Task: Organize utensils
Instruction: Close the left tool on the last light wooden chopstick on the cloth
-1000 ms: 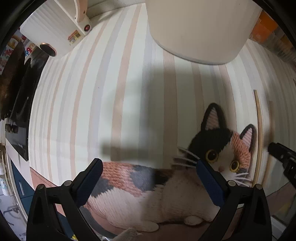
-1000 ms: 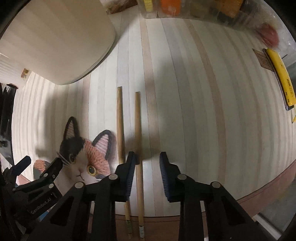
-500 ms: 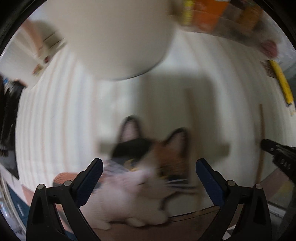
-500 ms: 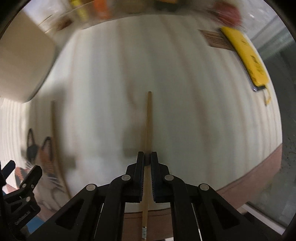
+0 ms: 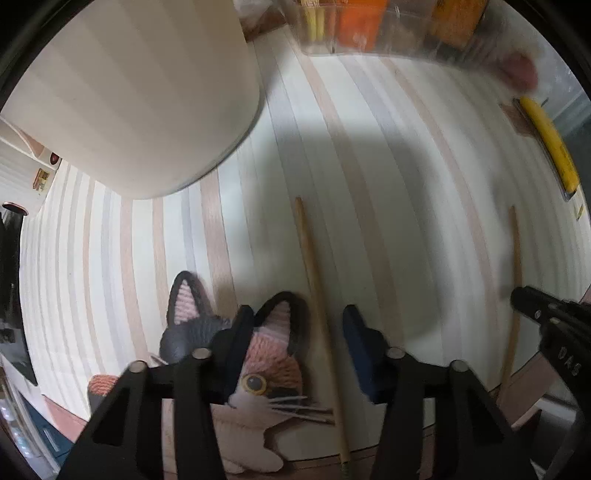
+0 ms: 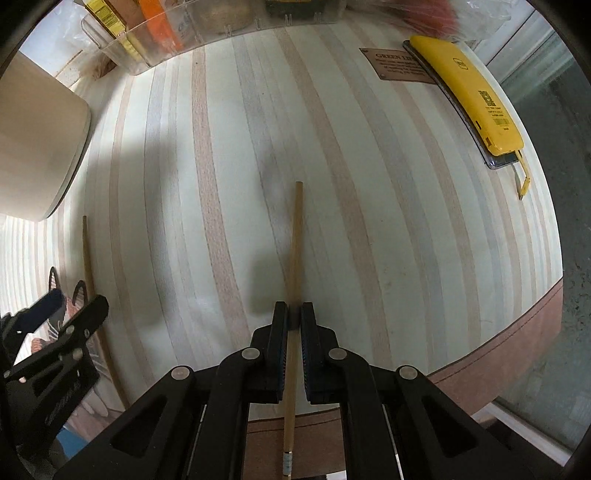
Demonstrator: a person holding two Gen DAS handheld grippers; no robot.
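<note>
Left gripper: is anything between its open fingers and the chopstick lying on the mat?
Nothing visible. The left gripper is open with the second chopstick lying bare on the striped mat between its fingers; only the printed cat lies beside it. The right gripper already clamps the other chopstick.

Pretty dim, warm indoor light overall, with a brighter patch on the striped tablecloth (image 5: 369,155) in the middle of the left wrist view. Soft dark shadows fall on the cloth just ahead of both grippers. Heavy fisheye bending curves the stripes, and the corners go black. The clear organizer (image 5: 388,29) along the top of the left view is smeared with blur; the right wrist view looks sharper.
</note>
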